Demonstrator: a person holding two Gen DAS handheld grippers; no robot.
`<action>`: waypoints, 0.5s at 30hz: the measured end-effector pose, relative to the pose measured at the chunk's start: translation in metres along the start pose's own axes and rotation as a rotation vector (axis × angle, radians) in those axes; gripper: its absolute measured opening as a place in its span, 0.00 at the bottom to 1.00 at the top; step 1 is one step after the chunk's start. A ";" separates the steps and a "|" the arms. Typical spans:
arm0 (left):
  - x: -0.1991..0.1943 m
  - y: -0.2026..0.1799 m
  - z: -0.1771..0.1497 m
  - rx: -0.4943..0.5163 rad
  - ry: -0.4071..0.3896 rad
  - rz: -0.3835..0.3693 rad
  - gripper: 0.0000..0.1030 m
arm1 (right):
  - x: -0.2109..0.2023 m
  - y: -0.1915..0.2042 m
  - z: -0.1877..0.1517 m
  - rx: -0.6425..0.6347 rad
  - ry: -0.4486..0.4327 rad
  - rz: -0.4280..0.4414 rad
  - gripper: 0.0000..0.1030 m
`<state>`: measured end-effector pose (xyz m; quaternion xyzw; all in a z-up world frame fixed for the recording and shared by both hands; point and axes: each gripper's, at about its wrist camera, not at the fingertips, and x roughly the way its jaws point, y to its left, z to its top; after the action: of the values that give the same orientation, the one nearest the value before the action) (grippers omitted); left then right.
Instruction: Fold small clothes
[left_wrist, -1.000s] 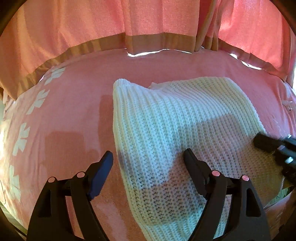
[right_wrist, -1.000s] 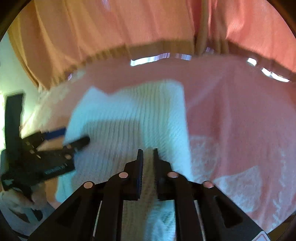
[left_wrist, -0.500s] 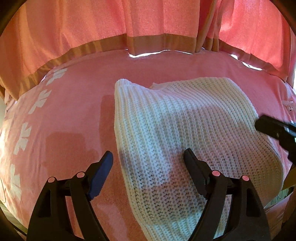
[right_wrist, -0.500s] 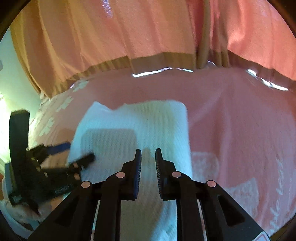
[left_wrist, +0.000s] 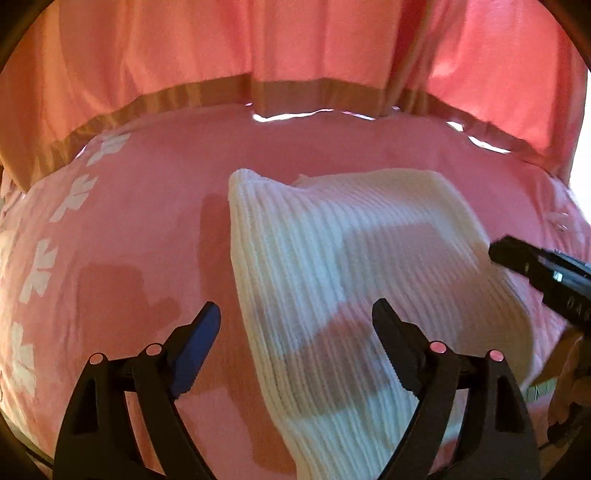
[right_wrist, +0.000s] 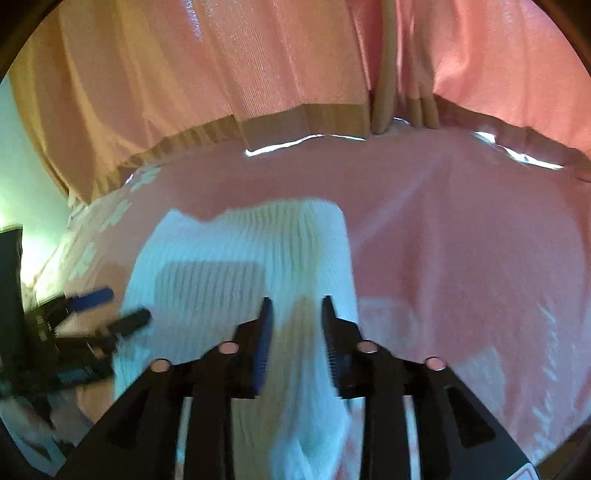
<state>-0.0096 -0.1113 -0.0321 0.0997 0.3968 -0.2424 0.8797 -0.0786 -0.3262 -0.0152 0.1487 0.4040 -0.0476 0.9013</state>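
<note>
A white ribbed knit garment (left_wrist: 351, 266) lies folded on a pink bedspread (left_wrist: 140, 229); it also shows in the right wrist view (right_wrist: 240, 266). My left gripper (left_wrist: 295, 317) is open and empty, hovering above the garment's near left edge. My right gripper (right_wrist: 295, 314) is open with a modest gap, above the garment's right part and holding nothing. The right gripper also shows at the right edge of the left wrist view (left_wrist: 535, 266). The left gripper also shows at the left of the right wrist view (right_wrist: 103, 310).
Pink curtains with a tan hem (left_wrist: 295, 88) hang close behind the bed's far edge. The bedspread carries white flower prints (left_wrist: 40, 266) along its left side. A pale wall (right_wrist: 22, 184) shows at the far left of the right wrist view.
My right gripper has opened from nearly shut to a wider gap and pulled back from the garment. My left gripper has stayed open and hardly moved.
</note>
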 end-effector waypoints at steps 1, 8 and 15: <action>-0.003 -0.001 -0.005 0.000 0.003 -0.014 0.80 | -0.003 -0.002 -0.008 -0.004 0.007 -0.003 0.37; 0.013 -0.003 -0.035 -0.022 0.099 -0.087 0.72 | 0.030 -0.019 -0.045 0.076 0.163 0.067 0.38; -0.004 0.011 -0.010 -0.058 0.089 -0.167 0.38 | -0.016 -0.011 -0.027 0.110 0.001 0.179 0.24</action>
<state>-0.0127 -0.0964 -0.0359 0.0515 0.4491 -0.2988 0.8404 -0.1111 -0.3292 -0.0224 0.2333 0.3865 0.0109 0.8923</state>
